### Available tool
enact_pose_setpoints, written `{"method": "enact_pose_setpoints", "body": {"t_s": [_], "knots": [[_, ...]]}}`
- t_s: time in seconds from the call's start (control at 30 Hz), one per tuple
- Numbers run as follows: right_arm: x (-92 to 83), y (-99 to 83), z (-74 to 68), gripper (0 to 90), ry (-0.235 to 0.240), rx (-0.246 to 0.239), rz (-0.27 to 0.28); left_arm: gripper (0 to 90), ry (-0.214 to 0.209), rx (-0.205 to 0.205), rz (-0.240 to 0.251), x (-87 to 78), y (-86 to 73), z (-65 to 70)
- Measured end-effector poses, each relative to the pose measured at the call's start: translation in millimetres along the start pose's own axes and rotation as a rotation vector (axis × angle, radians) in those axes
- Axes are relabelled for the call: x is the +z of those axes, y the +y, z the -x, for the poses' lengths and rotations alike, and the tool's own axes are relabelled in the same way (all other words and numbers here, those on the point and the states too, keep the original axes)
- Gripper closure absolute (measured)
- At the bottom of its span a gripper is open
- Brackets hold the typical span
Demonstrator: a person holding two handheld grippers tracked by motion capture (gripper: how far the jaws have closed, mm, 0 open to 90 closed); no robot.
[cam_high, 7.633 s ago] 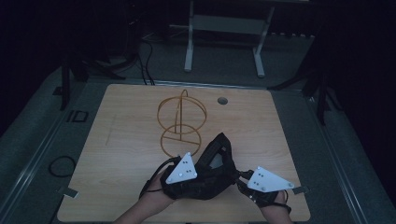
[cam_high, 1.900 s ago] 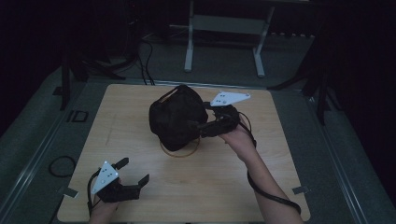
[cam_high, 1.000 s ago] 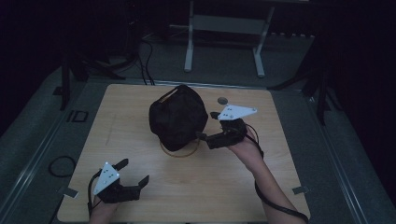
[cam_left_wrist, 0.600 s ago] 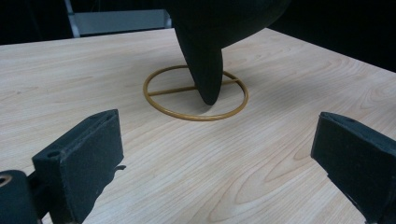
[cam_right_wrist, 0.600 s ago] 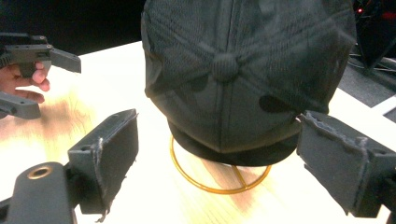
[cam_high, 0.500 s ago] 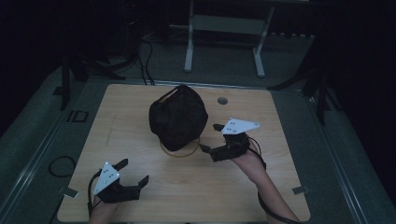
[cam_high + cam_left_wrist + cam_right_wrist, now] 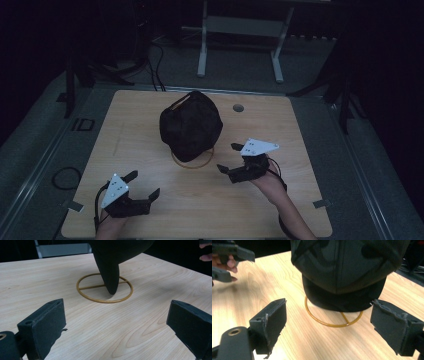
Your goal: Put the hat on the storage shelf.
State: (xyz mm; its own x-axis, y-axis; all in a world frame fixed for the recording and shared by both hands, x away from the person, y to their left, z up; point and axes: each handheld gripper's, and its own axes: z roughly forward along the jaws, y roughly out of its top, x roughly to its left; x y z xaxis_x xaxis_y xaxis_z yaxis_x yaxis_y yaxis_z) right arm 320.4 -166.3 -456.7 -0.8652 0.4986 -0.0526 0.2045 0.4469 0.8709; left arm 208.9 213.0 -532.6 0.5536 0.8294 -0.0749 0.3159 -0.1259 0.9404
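A black cap (image 7: 191, 124) sits on a gold wire stand whose round base ring (image 7: 193, 161) rests on the wooden table (image 7: 300, 130). In the right gripper view the cap (image 7: 347, 270) hangs over the ring (image 7: 332, 321), peak downward. In the left gripper view the cap's peak (image 7: 110, 272) points down into the ring (image 7: 103, 288). My right gripper (image 7: 227, 157) is open, just right of the stand, holding nothing. My left gripper (image 7: 142, 185) stands open near the table's front left, well short of the stand.
A small round hole (image 7: 238, 107) lies in the tabletop behind the cap. A white metal frame (image 7: 240, 30) stands on the floor beyond the table. A cable loop (image 7: 65, 177) lies on the floor at the left.
My right gripper has let go of the cap, left it on the stand, and drawn back toward the near right. The left gripper has stayed in place.
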Motion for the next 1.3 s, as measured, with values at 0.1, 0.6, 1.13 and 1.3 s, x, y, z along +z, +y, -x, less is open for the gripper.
{"method": "enact_pose_setpoints", "body": {"t_s": [0.1, 0.6, 1.13, 1.3], "knots": [[3.2, -11.2, -2.0, 13.2, 0.014, 0.0, -0.029, 2.9, -0.002, -0.001, -0.003, 0.4, -0.1, 0.1], [14.3, -47.9, -2.8, 13.5, 0.05, 0.045, -0.088, 2.9, -0.018, -0.001, -0.041, 3.9, -2.5, 0.0], [4.7, -79.1, -2.6, 13.9, 0.036, 0.065, -0.122, 2.9, -0.022, -0.004, -0.044, 3.8, -3.0, -0.5], [2.9, -85.0, -0.3, 13.9, 0.029, 0.077, -0.124, 2.9, -0.021, -0.001, -0.047, 4.4, -3.0, -0.7]]}}
